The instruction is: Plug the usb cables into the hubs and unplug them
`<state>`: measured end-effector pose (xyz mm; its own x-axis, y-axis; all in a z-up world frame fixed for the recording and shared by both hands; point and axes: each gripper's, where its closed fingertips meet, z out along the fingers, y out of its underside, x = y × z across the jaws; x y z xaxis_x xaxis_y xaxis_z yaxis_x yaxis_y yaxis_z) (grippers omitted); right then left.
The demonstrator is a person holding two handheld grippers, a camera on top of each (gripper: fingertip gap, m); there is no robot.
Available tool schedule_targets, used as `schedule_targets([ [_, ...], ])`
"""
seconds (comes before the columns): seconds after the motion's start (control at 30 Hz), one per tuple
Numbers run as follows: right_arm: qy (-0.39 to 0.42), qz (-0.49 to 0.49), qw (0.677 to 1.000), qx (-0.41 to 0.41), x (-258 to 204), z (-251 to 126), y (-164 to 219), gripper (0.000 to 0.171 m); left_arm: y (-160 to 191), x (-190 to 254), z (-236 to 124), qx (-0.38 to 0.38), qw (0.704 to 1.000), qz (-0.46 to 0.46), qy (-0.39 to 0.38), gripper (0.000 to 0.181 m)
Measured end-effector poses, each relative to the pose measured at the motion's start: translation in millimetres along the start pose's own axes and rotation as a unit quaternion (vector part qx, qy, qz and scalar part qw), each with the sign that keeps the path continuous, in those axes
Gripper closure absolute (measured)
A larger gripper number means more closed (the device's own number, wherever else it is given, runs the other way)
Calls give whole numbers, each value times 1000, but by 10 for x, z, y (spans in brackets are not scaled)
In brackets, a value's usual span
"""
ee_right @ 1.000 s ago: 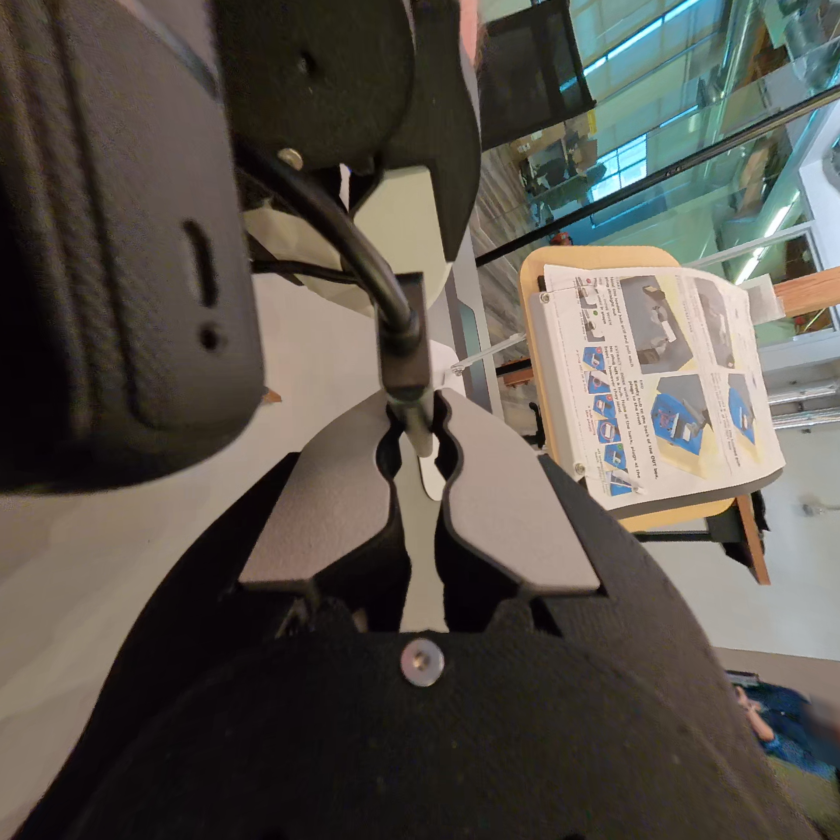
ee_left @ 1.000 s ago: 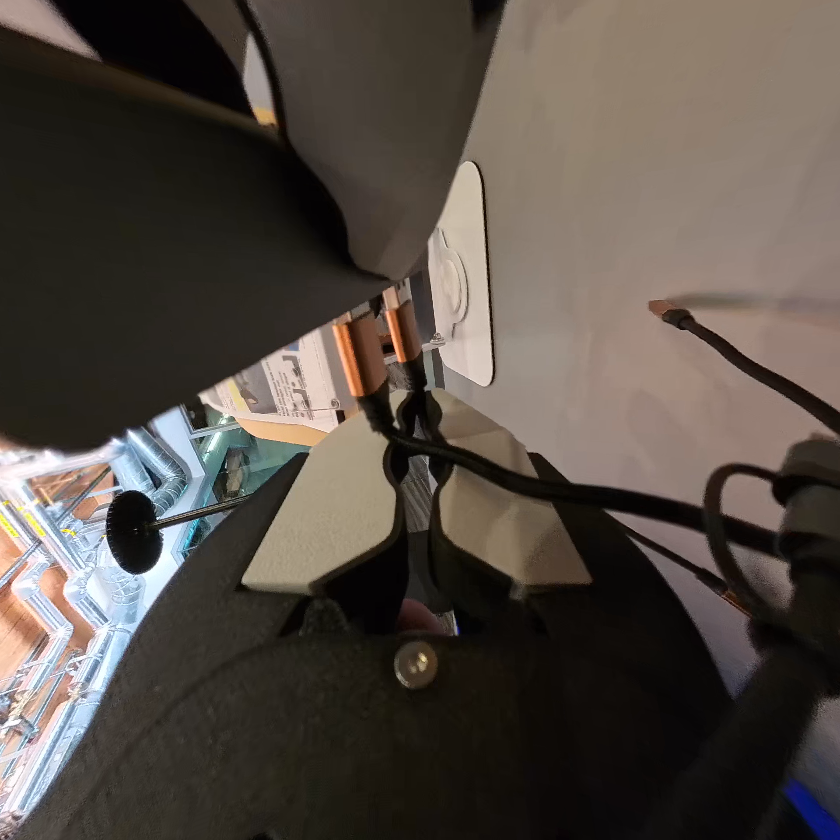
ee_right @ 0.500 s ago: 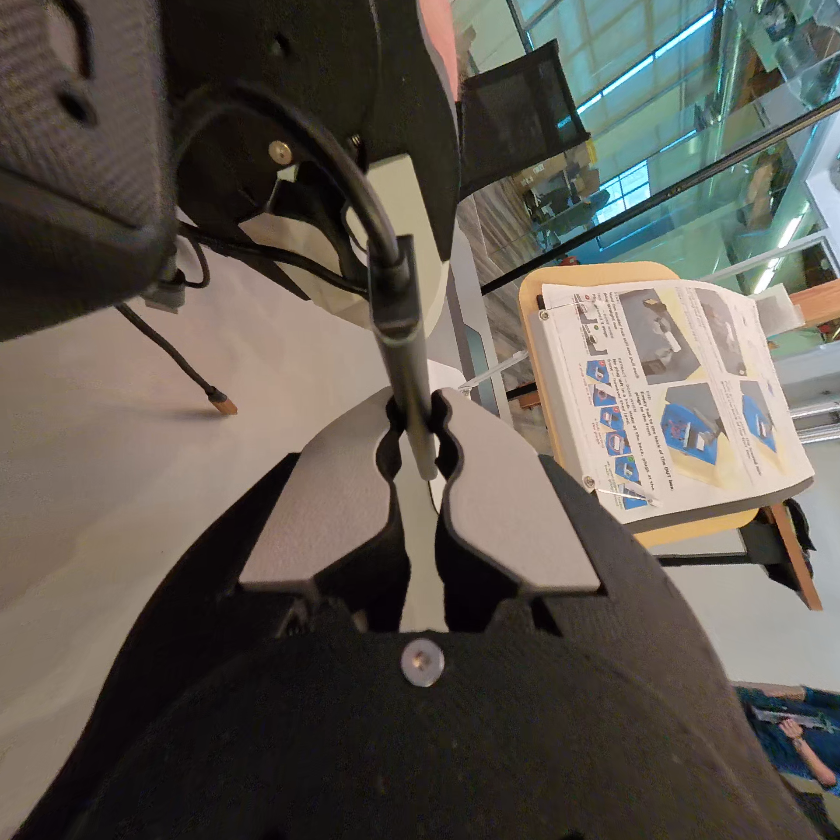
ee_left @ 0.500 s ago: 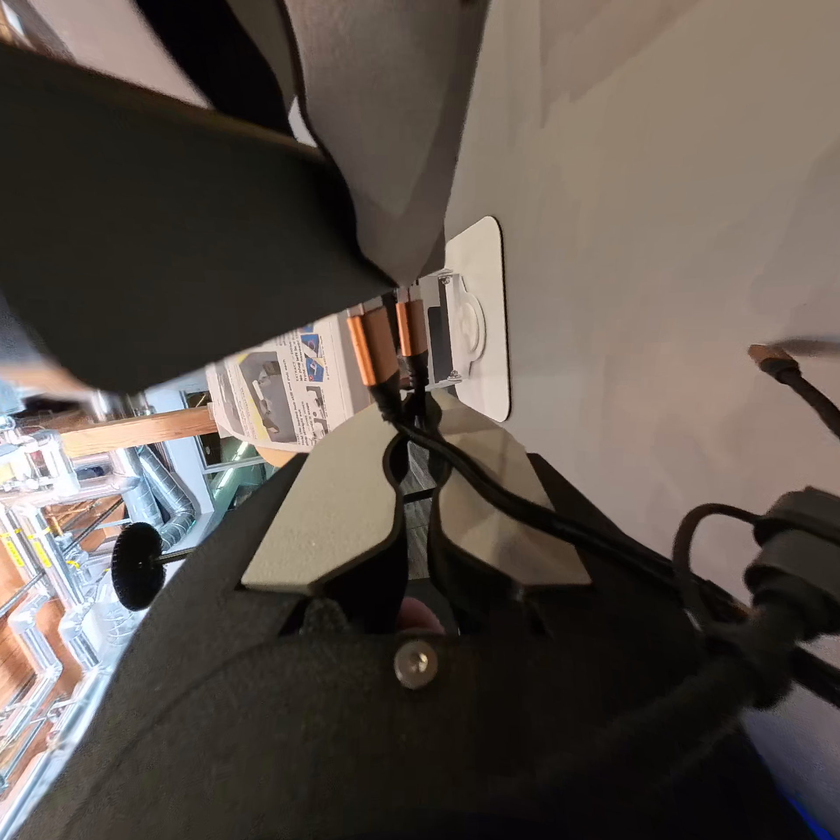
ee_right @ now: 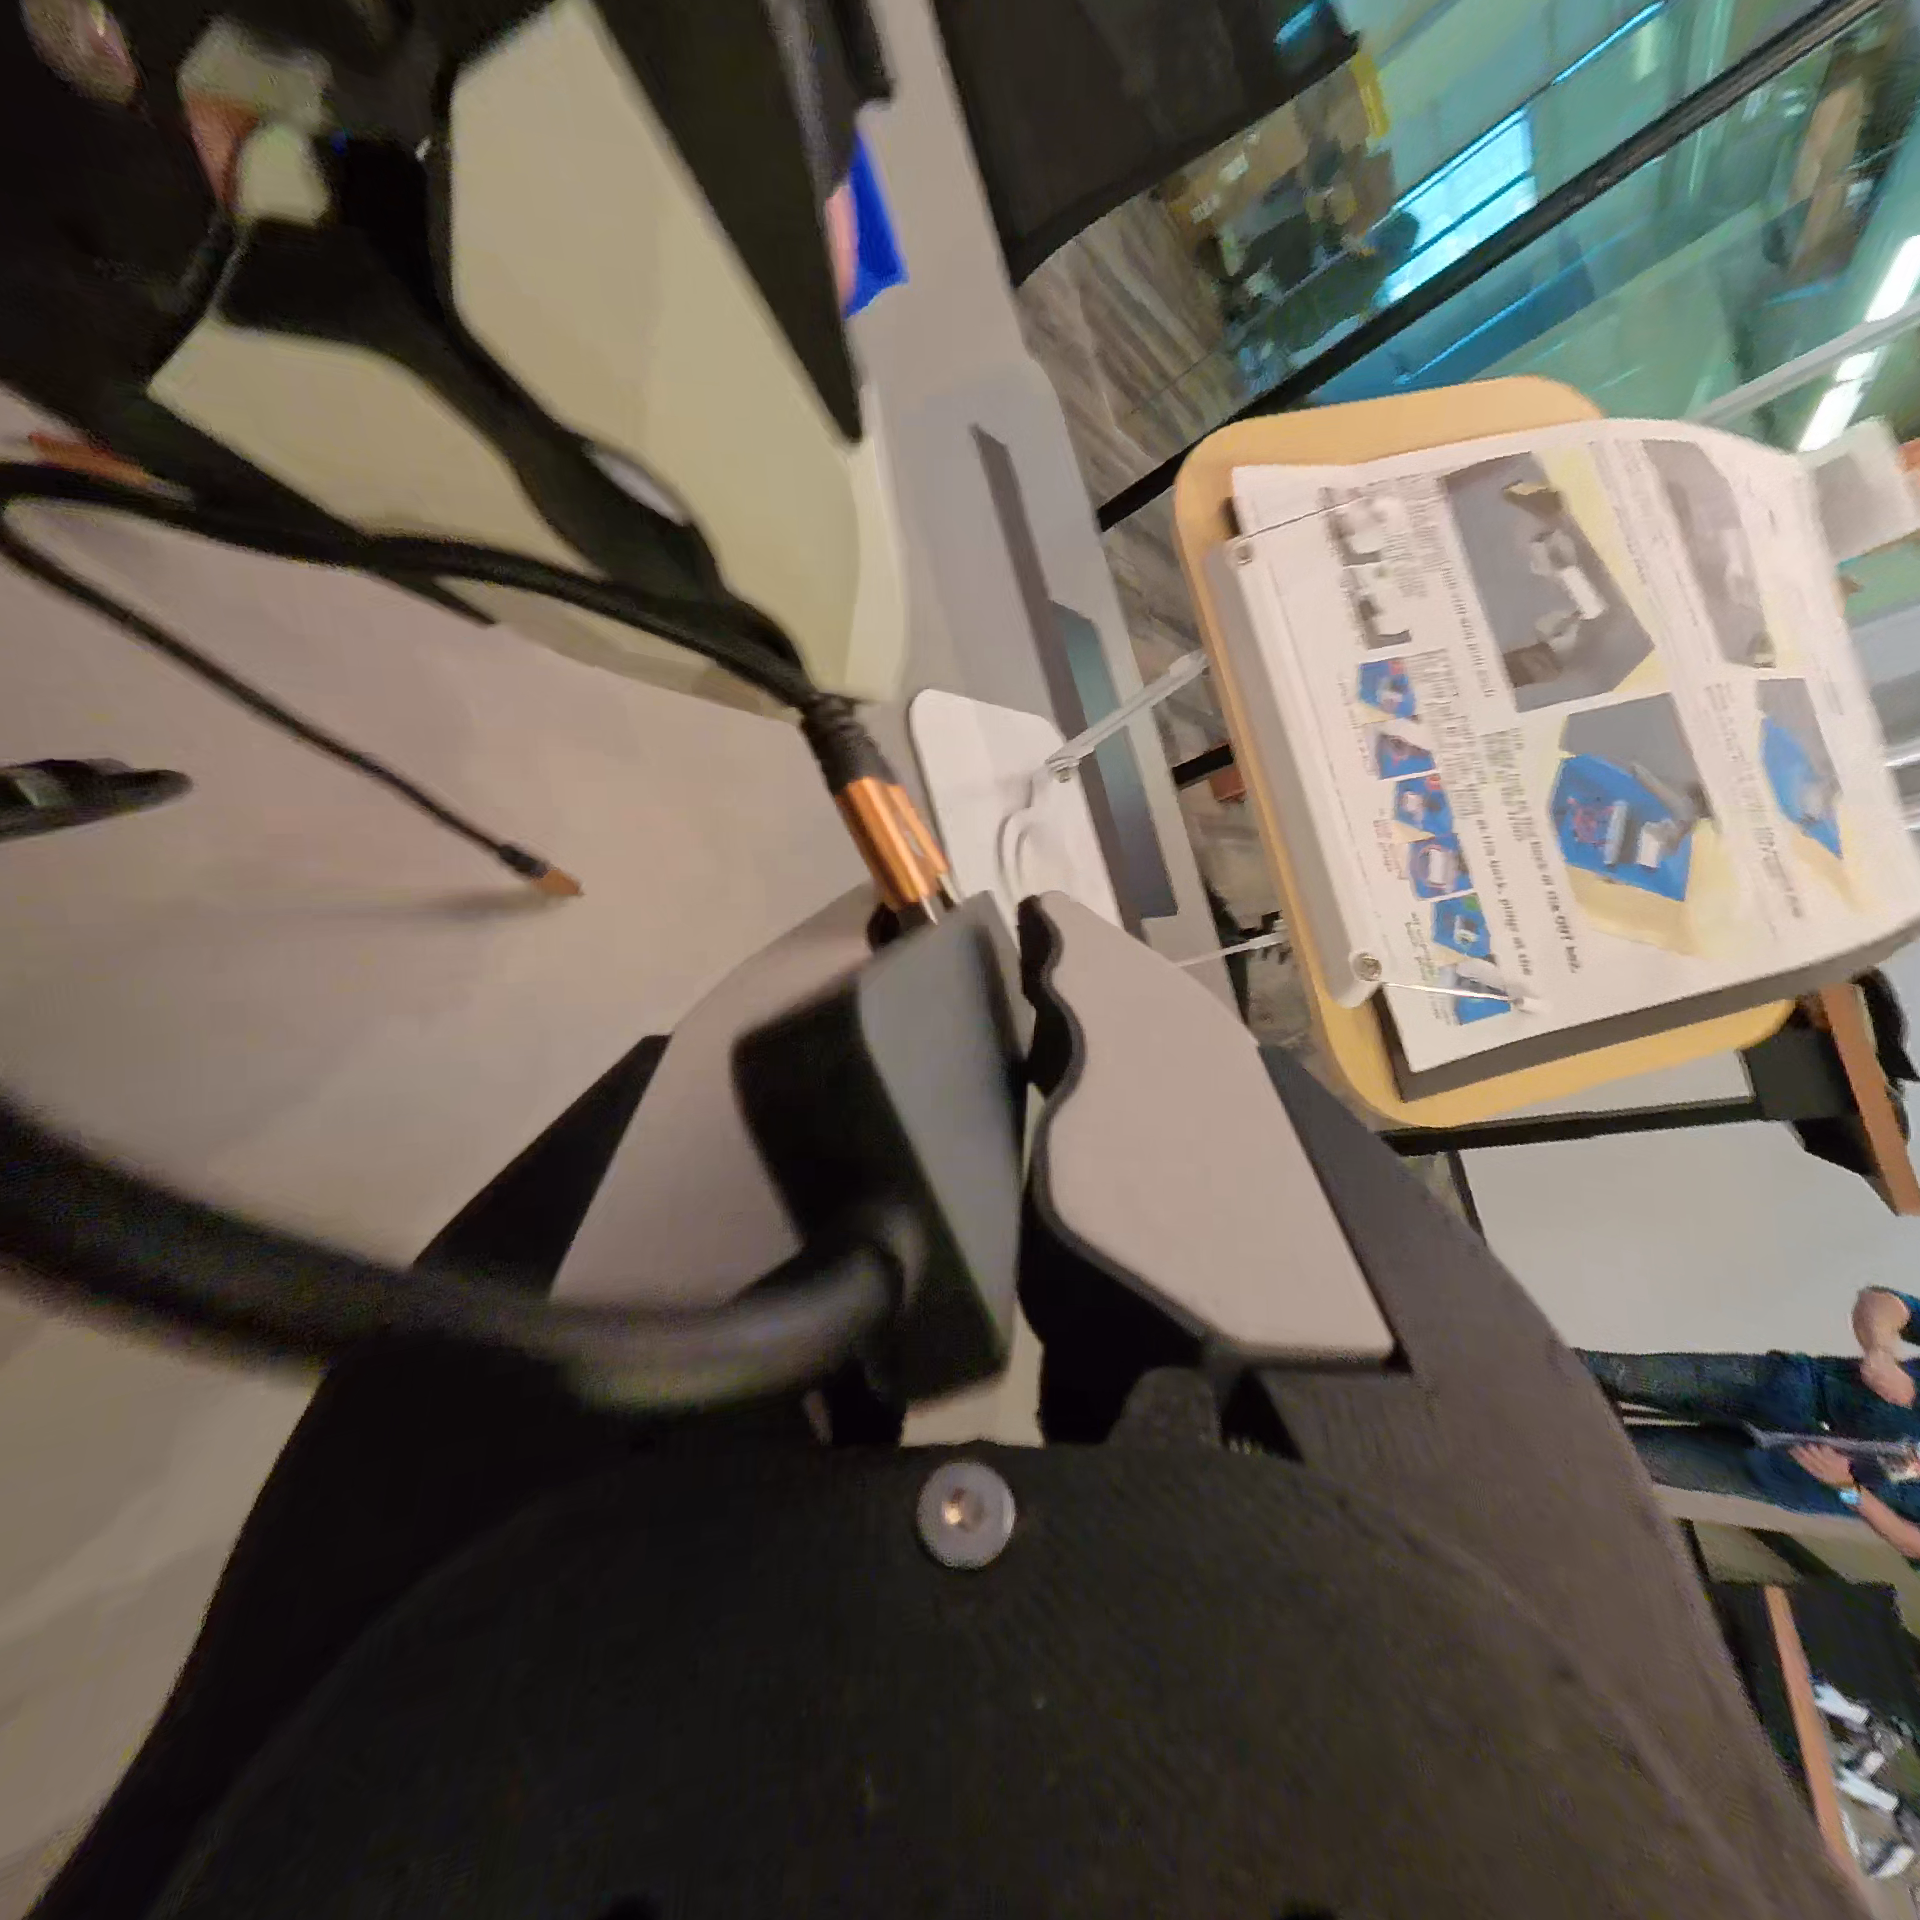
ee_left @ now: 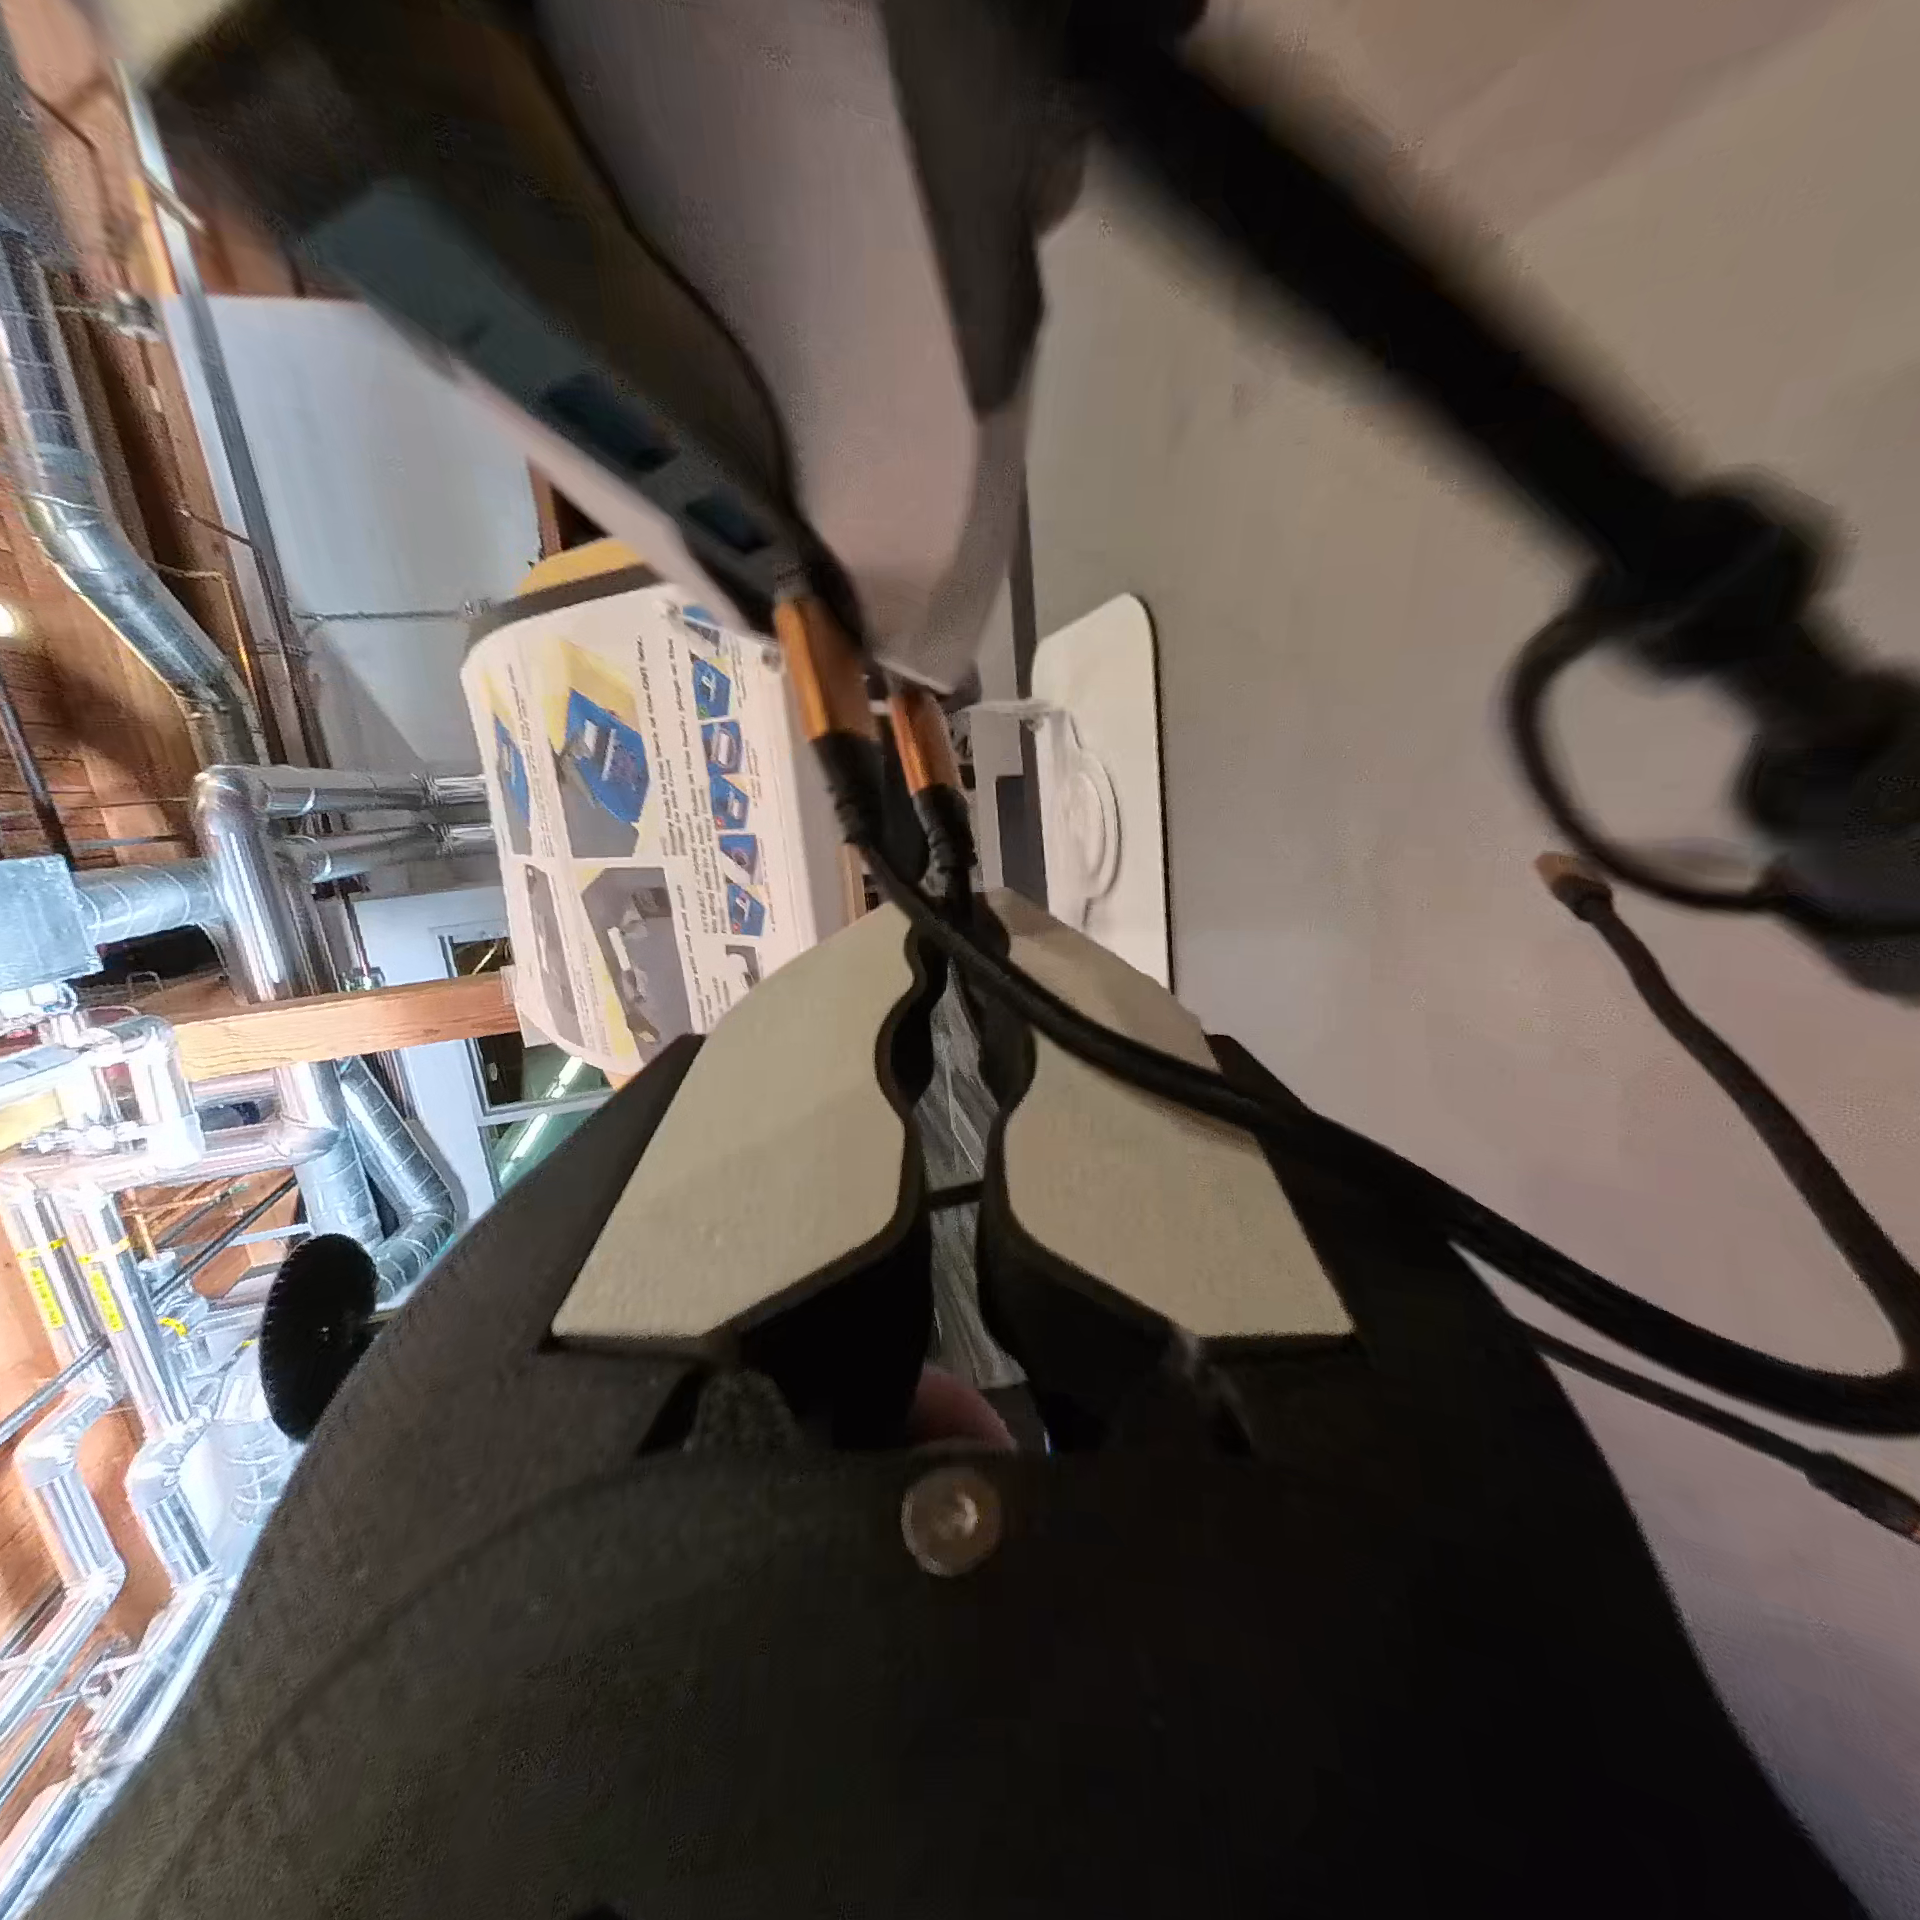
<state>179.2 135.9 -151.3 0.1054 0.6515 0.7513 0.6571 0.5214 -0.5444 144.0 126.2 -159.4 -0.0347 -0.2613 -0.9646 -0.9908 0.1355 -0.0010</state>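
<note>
My left gripper point(ee_left: 951, 935) is nearly shut, and two black USB cables point(ee_left: 1143, 1070) run out of its tips and over its right finger. Their two copper plugs point(ee_left: 826, 675) sit in the end of a dark grey hub point(ee_left: 540, 343) just beyond. In the right wrist view my right gripper point(ee_right: 1003, 920) is shut on that hub point(ee_right: 914, 1143), which lies along its left finger with its thick lead trailing left. One copper plug point(ee_right: 894, 842) shows at the hub's far end. The left gripper's pale fingers point(ee_right: 582, 312) fill the top left.
The grey table point(ee_left: 1455, 416) bears a white pad point(ee_left: 1101, 790), also in the right wrist view point(ee_right: 987, 790). Loose copper-tipped cable ends lie on it point(ee_left: 1558, 868) point(ee_right: 551, 883). A knotted black cable bundle point(ee_left: 1818, 727) hangs close. A printed sheet on a wooden stand point(ee_right: 1558, 779) stands beyond the table edge. The gap from one gripper's tips to the other's is roughly 4 cm.
The hub has swung in my right gripper from standing out past the tips to lying along the left finger. Both views have swung, and the plugs and hub now show clear of the right gripper.
</note>
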Motion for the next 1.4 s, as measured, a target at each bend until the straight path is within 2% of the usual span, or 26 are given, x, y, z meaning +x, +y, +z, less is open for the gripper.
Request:
schedule_targets([
  [0.03,-8,-15,1000,-1,-42,0,9,158,1,-17,2,-4,1000,1,-1,178],
  [0.1,-3,-32,999,-2,-50,-15,5,162,-3,-42,10,-3,1000,-2,-2,179],
  [0.17,7,-41,999,2,-21,-32,-3,158,-15,-71,11,3,1000,-1,-4,178],
  [0.43,5,-28,999,33,-5,-96,-92,159,-28,-117,-7,17,1000,1,0,178],
  [0.9,-37,8,995,95,-46,-191,-289,160,-83,-144,6,84,995,-52,5,179],
  [0.97,-44,13,994,102,-52,-204,-294,160,-97,-166,-6,83,996,-37,-11,179],
  [1.17,-25,-18,995,98,-5,-225,-277,160,-80,-235,-65,50,998,-16,-40,179],
  [1.3,0,-45,997,69,57,-243,-176,152,-88,-275,-121,59,997,-25,-51,178],
  [1.4,-3,-51,997,53,42,-234,-125,157,-95,-252,-130,55,997,-19,-48,178],
])
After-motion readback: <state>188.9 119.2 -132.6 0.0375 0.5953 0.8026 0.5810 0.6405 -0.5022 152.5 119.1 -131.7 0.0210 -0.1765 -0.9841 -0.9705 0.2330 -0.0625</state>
